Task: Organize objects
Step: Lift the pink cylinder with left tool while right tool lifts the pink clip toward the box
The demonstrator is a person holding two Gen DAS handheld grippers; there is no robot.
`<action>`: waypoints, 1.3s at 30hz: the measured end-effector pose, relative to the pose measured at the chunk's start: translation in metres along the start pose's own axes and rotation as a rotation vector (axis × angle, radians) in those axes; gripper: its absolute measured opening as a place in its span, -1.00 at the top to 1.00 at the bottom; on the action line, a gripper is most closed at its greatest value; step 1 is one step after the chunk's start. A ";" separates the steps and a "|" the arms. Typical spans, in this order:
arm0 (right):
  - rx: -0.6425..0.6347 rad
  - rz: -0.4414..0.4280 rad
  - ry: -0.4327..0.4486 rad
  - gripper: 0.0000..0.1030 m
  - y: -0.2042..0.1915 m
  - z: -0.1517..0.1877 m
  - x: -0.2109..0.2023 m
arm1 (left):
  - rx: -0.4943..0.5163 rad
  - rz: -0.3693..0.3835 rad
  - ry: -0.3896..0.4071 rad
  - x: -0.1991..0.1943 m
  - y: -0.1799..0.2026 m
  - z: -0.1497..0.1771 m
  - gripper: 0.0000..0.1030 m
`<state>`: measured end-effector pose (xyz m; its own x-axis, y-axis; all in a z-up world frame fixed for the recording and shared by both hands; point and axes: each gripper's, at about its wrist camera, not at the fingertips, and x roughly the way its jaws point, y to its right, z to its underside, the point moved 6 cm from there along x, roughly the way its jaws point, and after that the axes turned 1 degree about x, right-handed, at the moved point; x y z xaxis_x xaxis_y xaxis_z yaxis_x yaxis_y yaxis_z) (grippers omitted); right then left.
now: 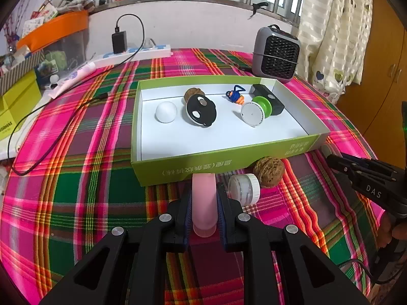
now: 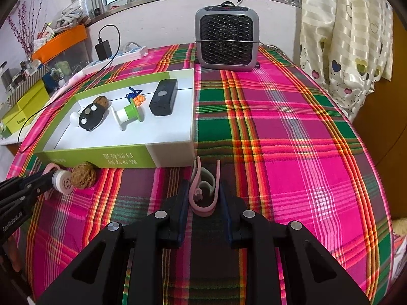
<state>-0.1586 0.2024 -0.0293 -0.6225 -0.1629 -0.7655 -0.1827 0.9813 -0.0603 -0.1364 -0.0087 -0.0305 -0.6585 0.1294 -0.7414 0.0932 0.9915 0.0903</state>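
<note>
On a table spread with a pink, green and orange plaid cloth point(image 2: 292, 132), 2 hand-held grippers work at the near side of a shallow green-walled box point(image 1: 193, 165) with a white floor. The left gripper point(image 1: 204, 203) has its fingers clamped on a pale pink tube point(image 1: 204, 200), which lies lengthwise between the pads with its far end touching, or almost touching, the box's front wall. Just to the right of that tube rests a small clear jar with a white lid point(image 1: 244, 189), and beside the jar a walnut point(image 1: 270, 171) sits against the foot of the box.

The right gripper point(image 2: 205, 195) has its fingers pressed on a pink clothes clip point(image 2: 207, 190), lying on the cloth just in front of the box's white near corner; the clip's prongs point toward the box.

Inside the box, as the left wrist view shows, lie 6 things: a white ball point(image 1: 166, 111) at left, a black oval disc point(image 1: 201, 110) leaning beside a second walnut point(image 1: 194, 93), a blue and orange knotted charm point(image 1: 236, 95), a green and white spool point(image 1: 257, 109) on its side, and a black rectangular device point(image 1: 267, 99) at the right end.

Behind the box stands a grey fan heater point(image 2: 227, 38) near the curtain point(image 2: 343, 25), while a white power strip point(image 1: 134, 53) with a black charger point(image 1: 119, 41) plugged in lies along the wall under the barred window.
</note>
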 end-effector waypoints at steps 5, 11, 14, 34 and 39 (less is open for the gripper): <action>-0.004 -0.009 0.005 0.53 -0.001 0.003 -0.005 | 0.019 -0.016 0.017 -0.004 0.002 0.000 0.69; -0.006 -0.031 0.010 0.53 -0.005 0.005 -0.010 | 0.013 -0.017 0.018 -0.007 0.003 0.003 0.69; -0.011 -0.044 0.013 0.53 -0.008 0.006 -0.012 | 0.009 -0.017 0.027 -0.010 0.001 0.003 0.69; -0.044 -0.081 0.072 0.53 -0.024 -0.006 -0.037 | 0.003 -0.014 0.072 -0.032 0.001 -0.009 0.69; -0.053 -0.089 0.083 0.53 -0.028 -0.014 -0.040 | 0.000 -0.012 0.086 -0.036 0.001 -0.016 0.69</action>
<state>-0.1392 0.1798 0.0115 -0.6624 -0.2591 -0.7029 -0.2783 0.9563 -0.0902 -0.1245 -0.0123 0.0065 -0.7214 0.1174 -0.6825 0.0845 0.9931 0.0815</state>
